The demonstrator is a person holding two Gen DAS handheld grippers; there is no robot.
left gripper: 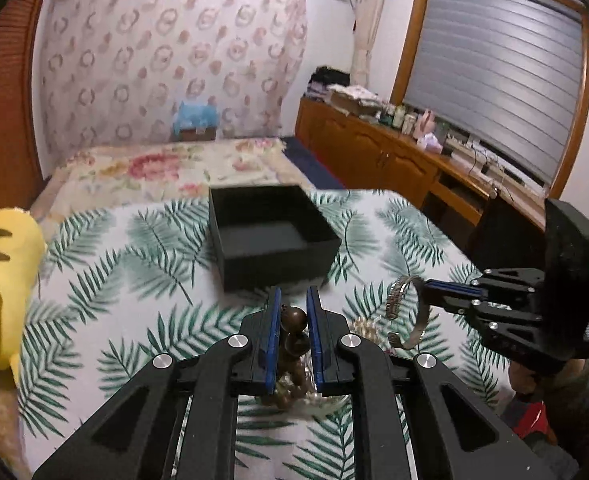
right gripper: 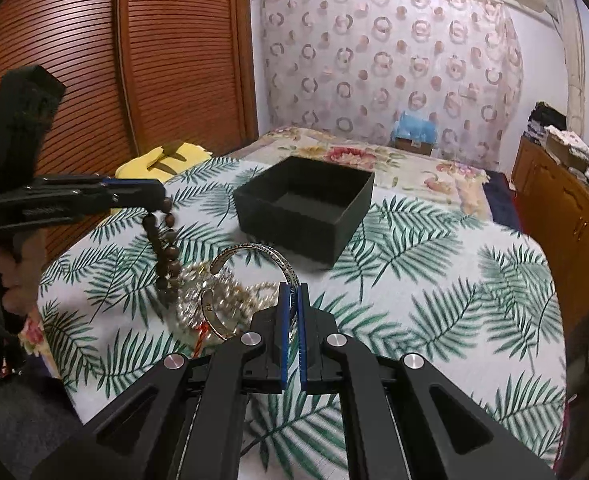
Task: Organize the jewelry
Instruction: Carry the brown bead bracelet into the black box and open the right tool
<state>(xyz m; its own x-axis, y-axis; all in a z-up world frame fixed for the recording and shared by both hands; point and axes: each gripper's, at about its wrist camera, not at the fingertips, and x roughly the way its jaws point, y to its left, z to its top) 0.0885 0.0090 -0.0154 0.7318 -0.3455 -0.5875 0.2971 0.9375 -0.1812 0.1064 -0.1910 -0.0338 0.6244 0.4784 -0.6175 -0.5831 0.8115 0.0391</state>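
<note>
Fingers of the left gripper point(left gripper: 293, 300) clamp a brown bead string point(right gripper: 162, 240) lifted off the tablecloth point(right gripper: 434, 280), the right gripper point(right gripper: 293, 294) pinches a silver bangle point(right gripper: 250, 250), and the open black box point(right gripper: 306, 204) sits clear at twelve o'clock.

A home bedroom: a bed point(left gripper: 166, 168) with flowered cover at frame center, a louvered wooden wardrobe point(right gripper: 94, 60) at left, a curtain point(right gripper: 386, 64) behind.
</note>
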